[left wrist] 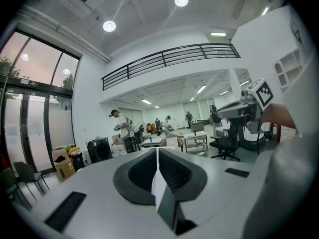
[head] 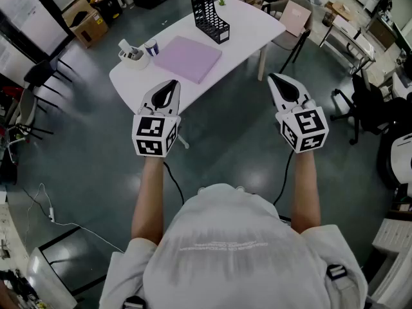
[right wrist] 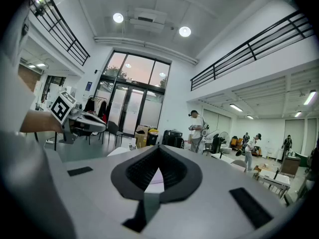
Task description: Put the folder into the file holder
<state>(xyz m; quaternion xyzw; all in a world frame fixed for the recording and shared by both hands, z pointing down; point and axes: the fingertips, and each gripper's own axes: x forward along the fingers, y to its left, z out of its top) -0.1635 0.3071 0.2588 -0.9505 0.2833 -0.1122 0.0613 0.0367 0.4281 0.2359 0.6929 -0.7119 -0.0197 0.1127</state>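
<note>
On the far table (head: pixel 254 21), the lilac folder (head: pixel 188 58) is laid flat beside the mesh file holder (head: pixel 209 15); left gripper (head: pixel 172 84) and right gripper (head: pixel 274 78) are held clenched, empty, the left nearer.

Bright ceiling lamps (left wrist: pixel 181 0), soft shadows, heavy fisheye curvature, dark corners

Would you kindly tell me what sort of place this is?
Probably an open-plan office or lab hall: a white table with a folder and file holder, rolling office chairs, an upper-level balcony railing and glazed entrance doors.
</note>
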